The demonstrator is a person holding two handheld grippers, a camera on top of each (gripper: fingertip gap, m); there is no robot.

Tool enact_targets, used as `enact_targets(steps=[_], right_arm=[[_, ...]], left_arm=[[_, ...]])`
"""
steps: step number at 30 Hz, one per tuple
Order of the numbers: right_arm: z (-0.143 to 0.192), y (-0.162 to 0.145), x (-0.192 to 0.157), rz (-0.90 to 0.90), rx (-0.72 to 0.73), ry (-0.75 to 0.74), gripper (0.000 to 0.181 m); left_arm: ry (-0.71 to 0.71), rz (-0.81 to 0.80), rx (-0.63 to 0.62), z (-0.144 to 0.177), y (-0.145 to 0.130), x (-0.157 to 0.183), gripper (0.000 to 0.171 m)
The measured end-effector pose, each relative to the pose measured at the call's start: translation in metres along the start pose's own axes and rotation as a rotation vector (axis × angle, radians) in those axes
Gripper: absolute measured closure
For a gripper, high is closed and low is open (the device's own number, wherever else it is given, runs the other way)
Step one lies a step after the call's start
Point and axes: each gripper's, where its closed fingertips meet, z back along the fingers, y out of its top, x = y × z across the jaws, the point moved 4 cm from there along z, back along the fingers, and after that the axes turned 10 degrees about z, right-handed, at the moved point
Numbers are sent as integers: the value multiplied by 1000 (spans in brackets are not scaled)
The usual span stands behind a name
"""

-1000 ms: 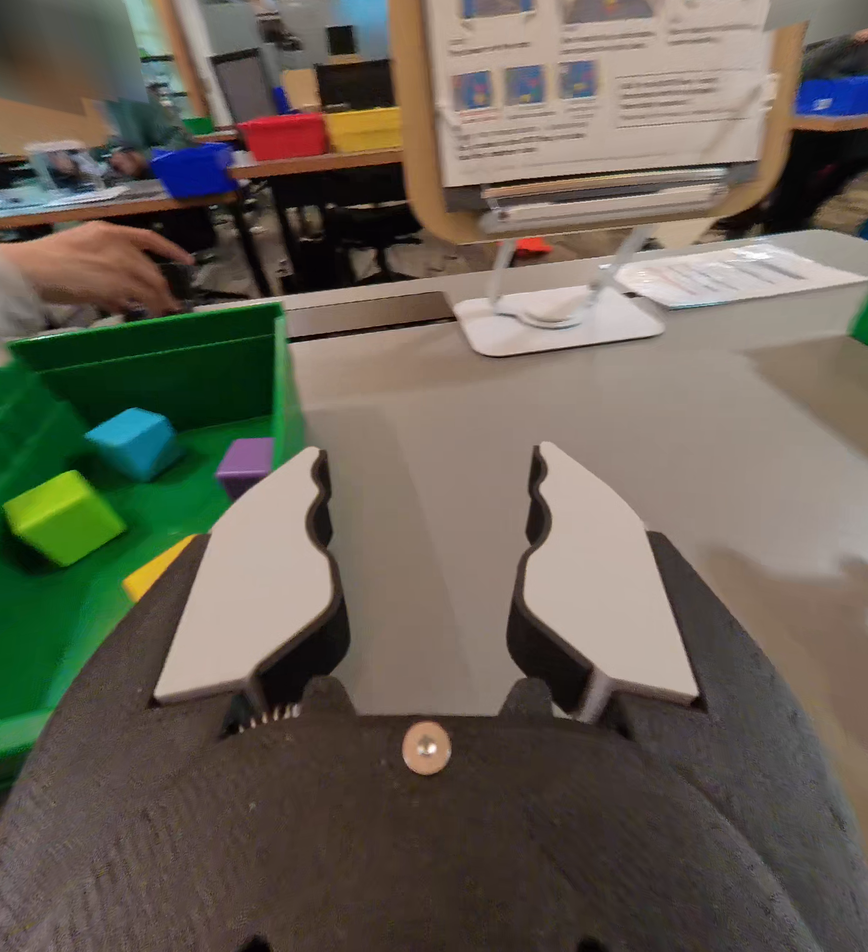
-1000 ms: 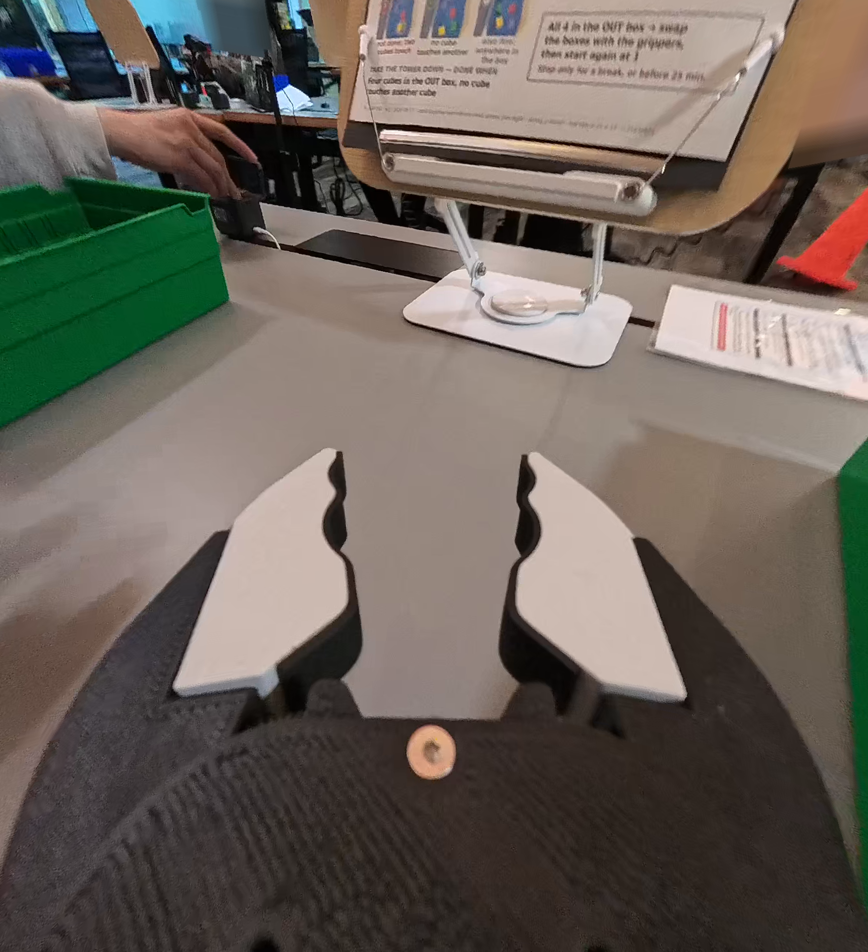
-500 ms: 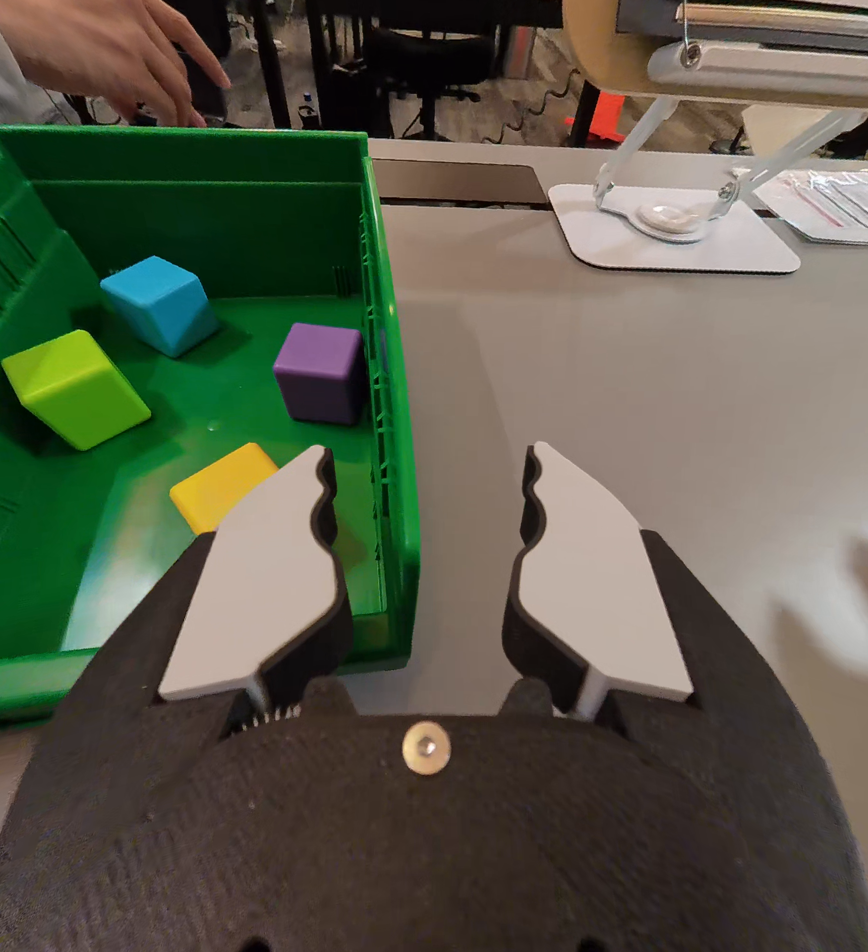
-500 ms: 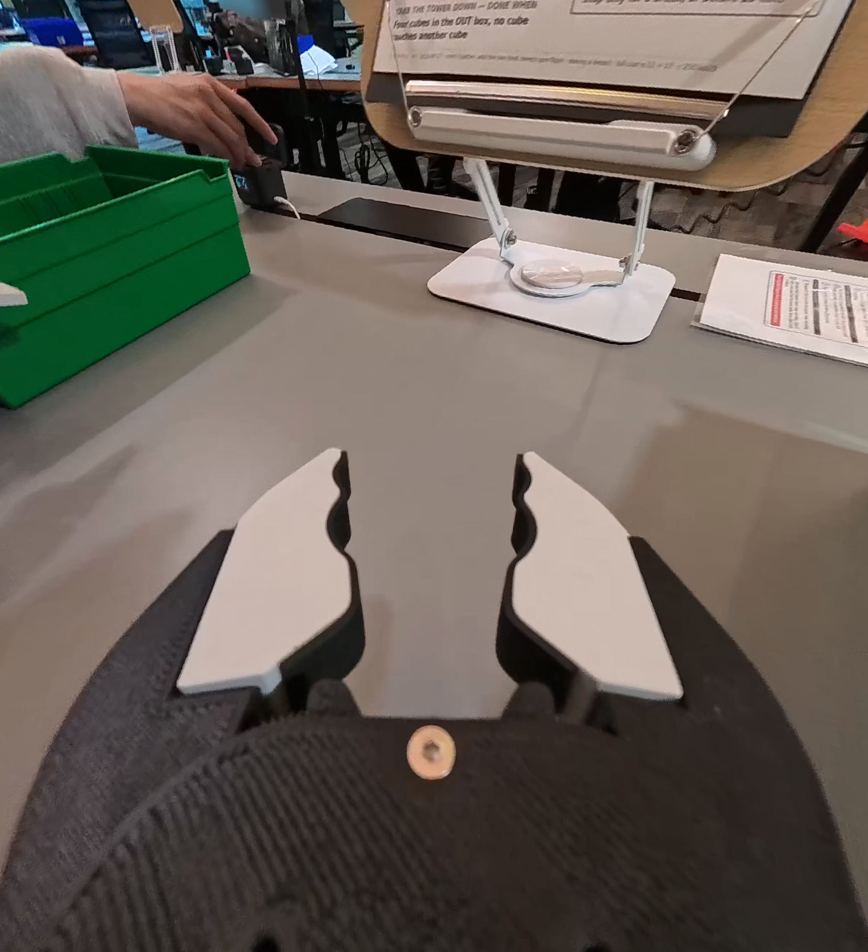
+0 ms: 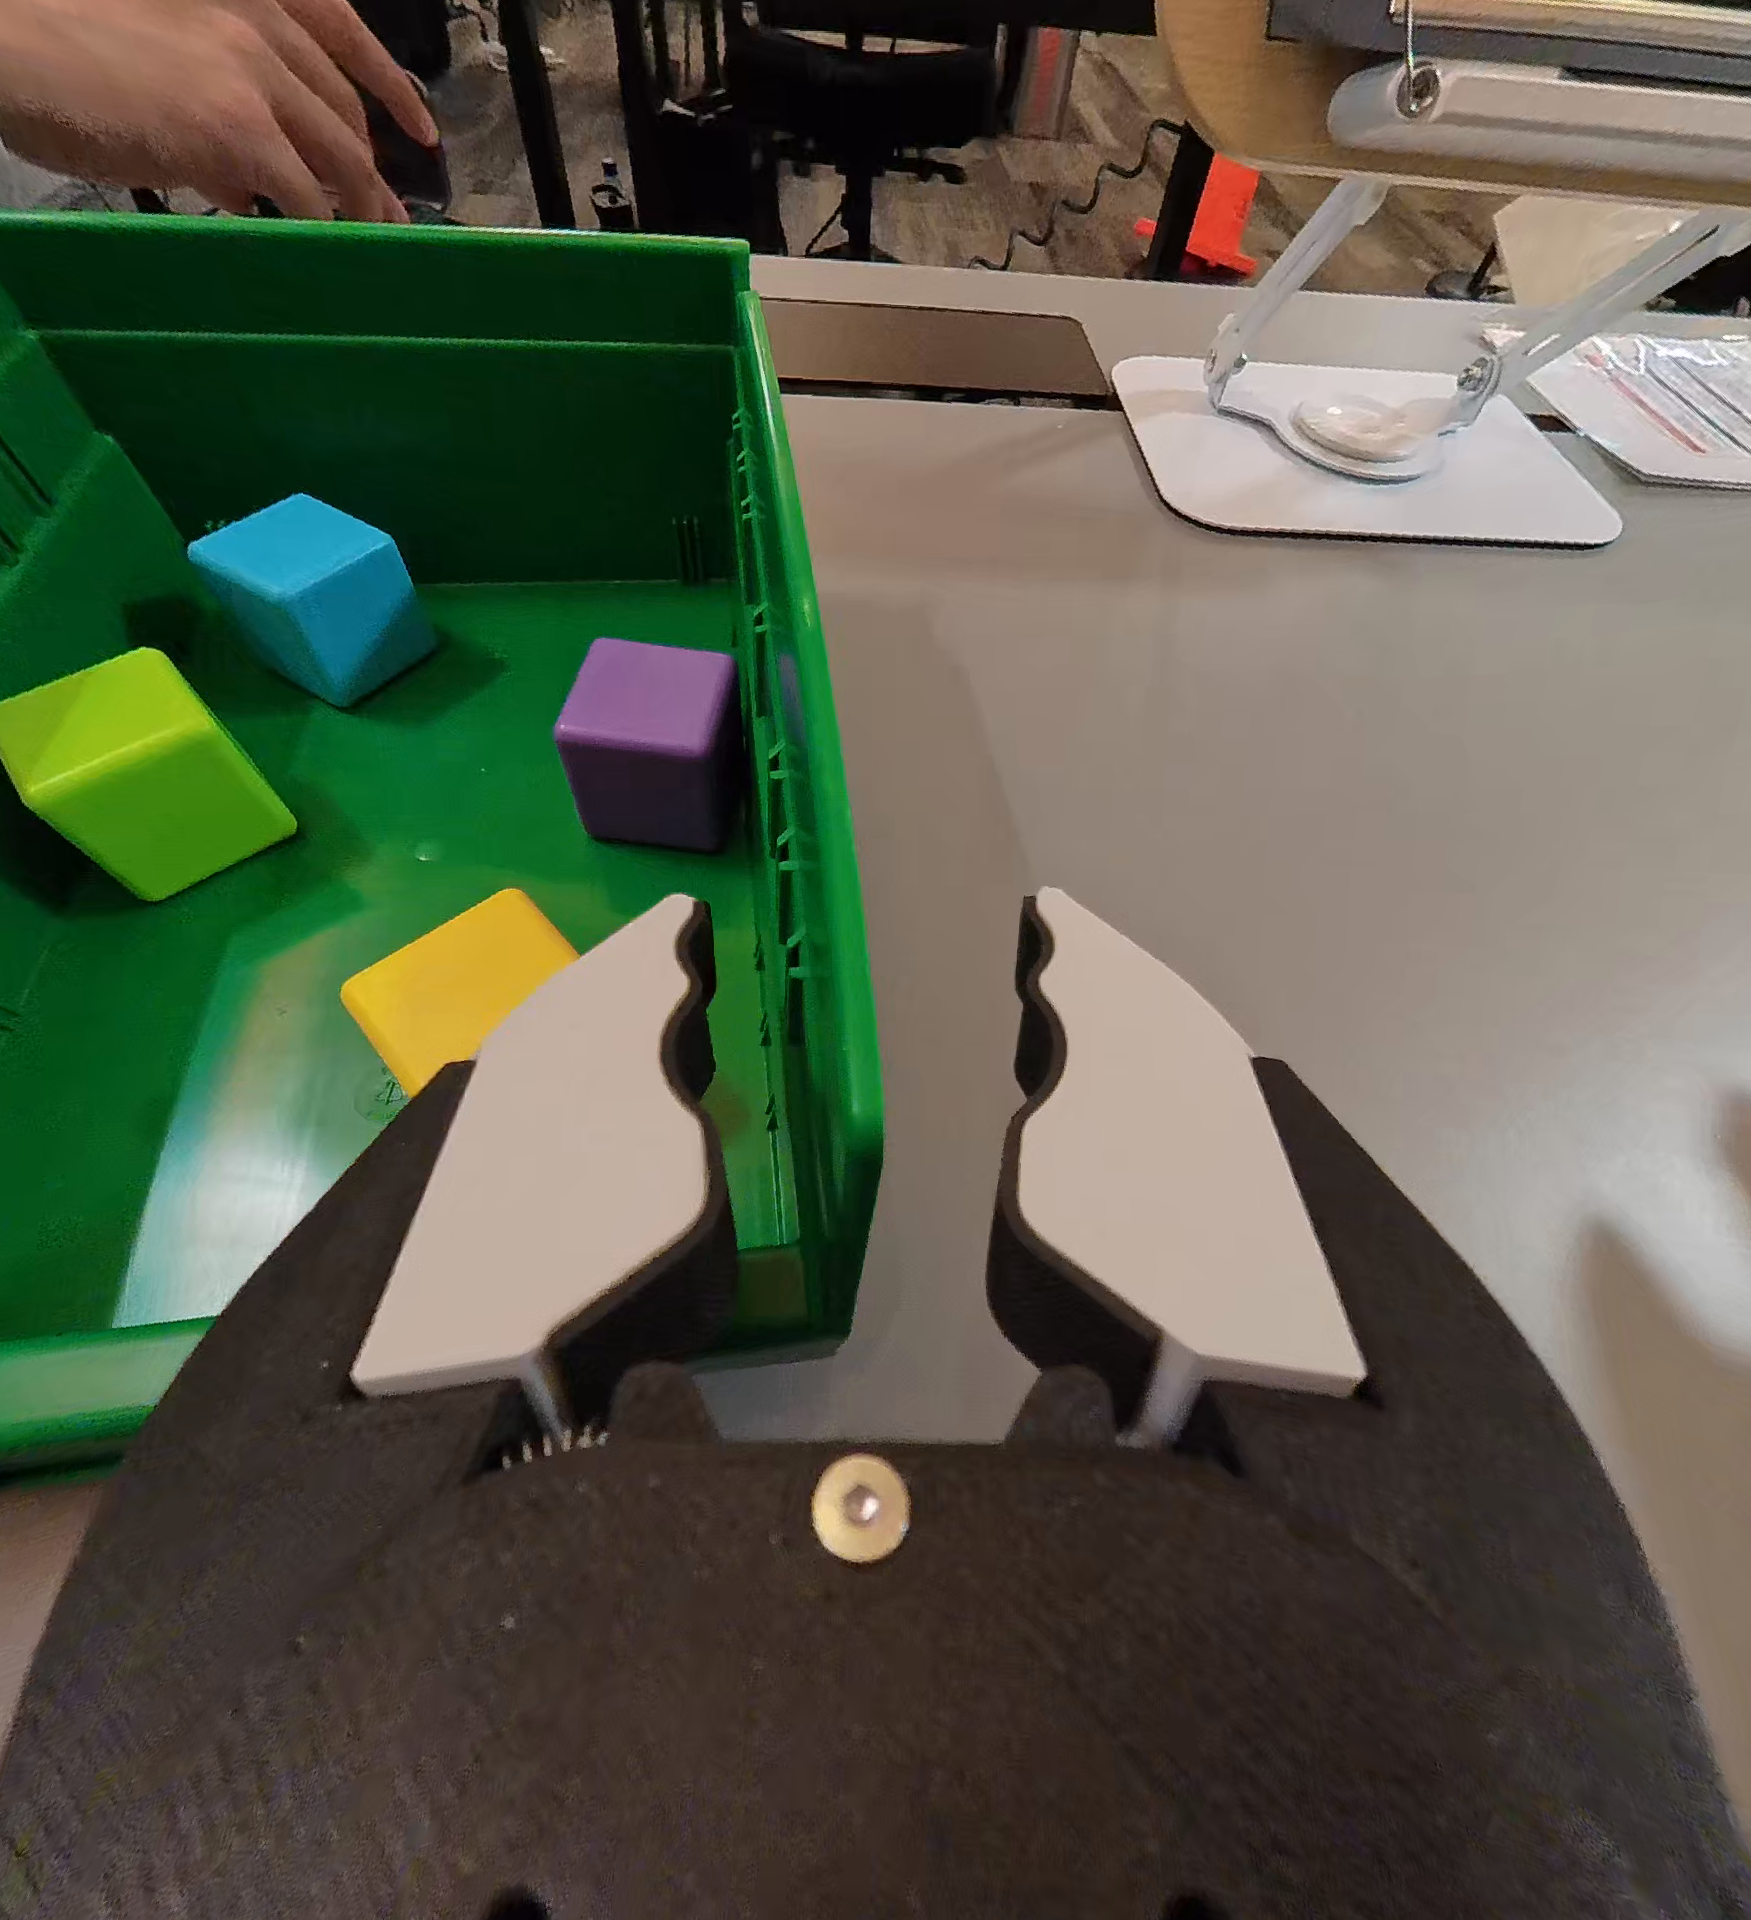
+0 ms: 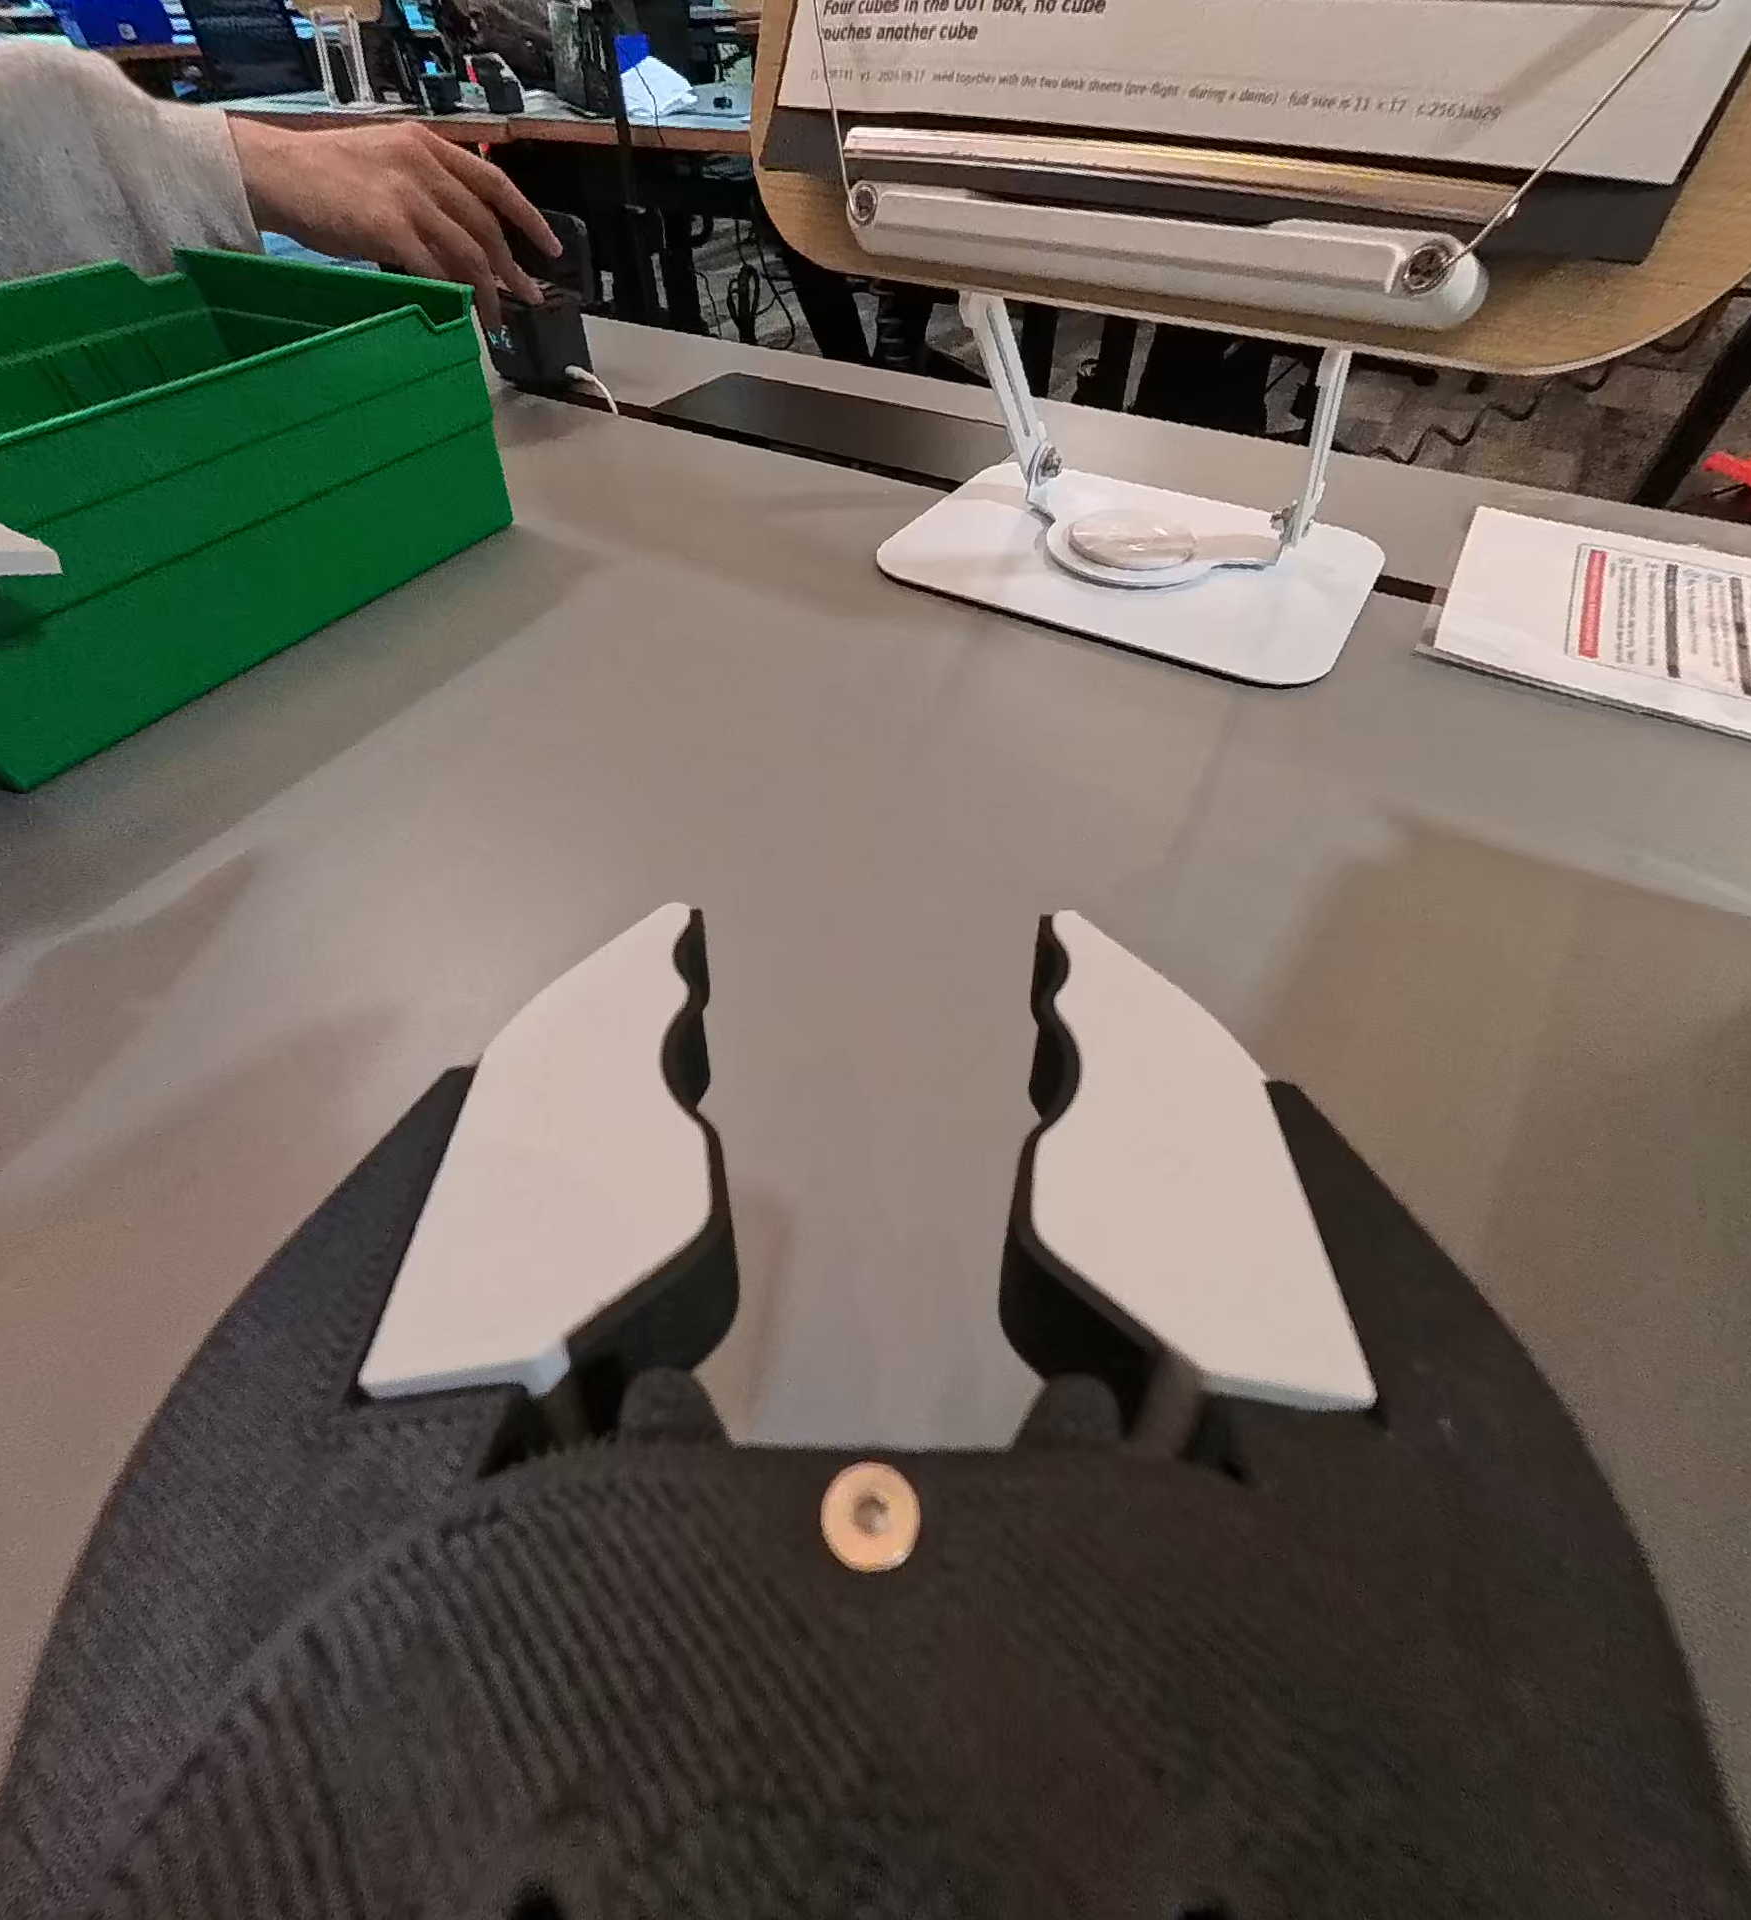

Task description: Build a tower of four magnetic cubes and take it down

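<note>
- Your left gripper [image 5: 866,920] was spread open and empty, straddling the right wall of the green bin [image 5: 814,790].
- The yellow cube [image 5: 450,982] lay just left of its left finger.
- Your right gripper [image 6: 869,935] hung open and empty over the bare table [image 6: 850,748], well away from the bin.

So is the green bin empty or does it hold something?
Not empty. The green bin holds four cubes: blue, lime, purple, yellow.

Four cubes lie in one green bin [image 5: 809,831] at the left of the frame: one blue cube [image 5: 315,592], one lime cube [image 5: 133,769], one purple cube [image 5: 647,743] and one yellow cube [image 5: 450,982]. One white stand [image 5: 1370,468] and one printed sheet [image 6: 1640,629] sit on the bench [image 5: 1318,779].
</note>
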Motion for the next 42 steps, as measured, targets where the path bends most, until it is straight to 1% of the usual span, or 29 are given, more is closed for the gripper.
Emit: enact_targets(steps=[3,6,10,13,17,22,33,38,42], right_arm=[[0,-1,0,-2,-3,3,120],[-1,-1,-1,-1,-7,8,120],[-2,-2,-3,4,-13,14,120],[-2,-2,-4,5,-17,18,121],[-3,-3,-4,4,-20,21,121],[-3,-4,-4,4,-24,24,121],[-4,-6,-4,6,-37,29,121],[-4,-7,-4,0,-39,29,121],[-5,-7,-4,-4,-45,35,121]], left_arm=[[0,-4,-1,0,0,-1,120],[0,-17,-6,0,0,-1,130],[5,-31,-11,-1,0,-1,146],[42,-45,-11,-1,1,-6,160],[52,-87,-19,-1,2,-6,162],[119,-208,-8,0,3,-7,170],[113,-181,-25,5,3,-14,170],[109,-137,-32,9,3,-21,171],[117,-148,-32,9,3,-21,171]])
